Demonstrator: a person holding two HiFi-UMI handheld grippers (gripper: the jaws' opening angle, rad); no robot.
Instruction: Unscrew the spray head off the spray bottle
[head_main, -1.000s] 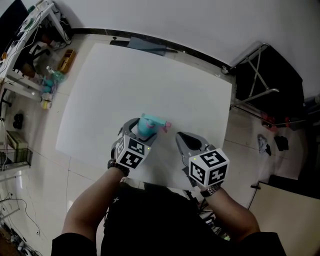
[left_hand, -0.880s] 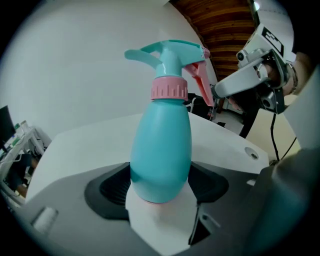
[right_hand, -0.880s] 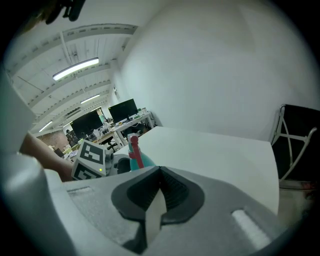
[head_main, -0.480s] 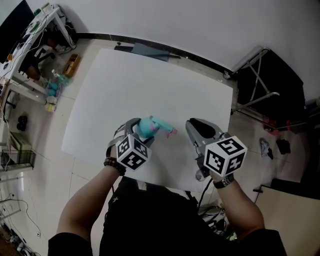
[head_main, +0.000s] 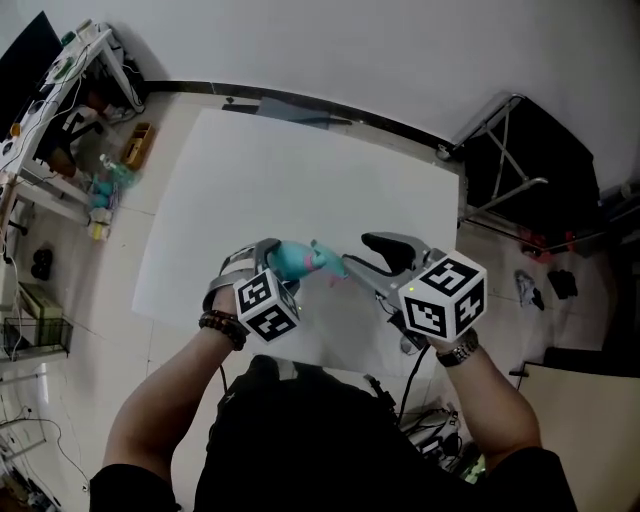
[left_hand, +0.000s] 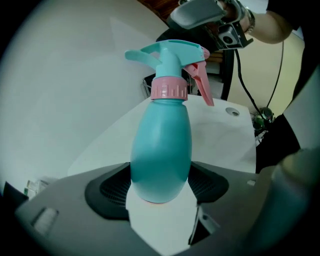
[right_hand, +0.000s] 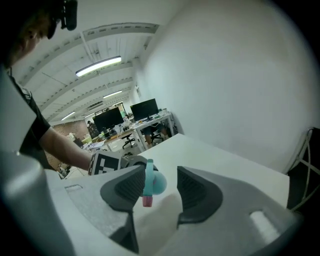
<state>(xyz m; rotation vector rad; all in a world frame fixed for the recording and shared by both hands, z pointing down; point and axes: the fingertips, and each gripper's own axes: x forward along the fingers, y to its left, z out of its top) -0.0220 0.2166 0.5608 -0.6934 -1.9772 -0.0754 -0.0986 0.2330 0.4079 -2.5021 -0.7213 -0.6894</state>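
Note:
A teal spray bottle (left_hand: 161, 150) with a pink collar (left_hand: 169, 90), teal spray head (left_hand: 170, 52) and pink trigger is held above the white table. My left gripper (left_hand: 160, 187) is shut on the bottle's lower body. In the head view the left gripper (head_main: 268, 262) holds the bottle (head_main: 290, 260) with its spray head (head_main: 325, 262) pointing right. My right gripper (head_main: 368, 258) sits just right of the spray head, its jaws opening. In the right gripper view the spray head (right_hand: 150, 184) shows in the gap ahead of the right gripper (right_hand: 155, 192), untouched by either pad.
The white table (head_main: 300, 170) stretches ahead of both grippers, with a dark flat piece (head_main: 295, 108) at its far edge. A black folding stand (head_main: 520, 160) is off its right side. A cluttered shelf (head_main: 60, 110) stands to the left. A black cable hangs below the right gripper.
My right gripper has moved left and forward to the spray head, and its jaws have gone from shut to open. The left gripper has kept its hold on the bottle.

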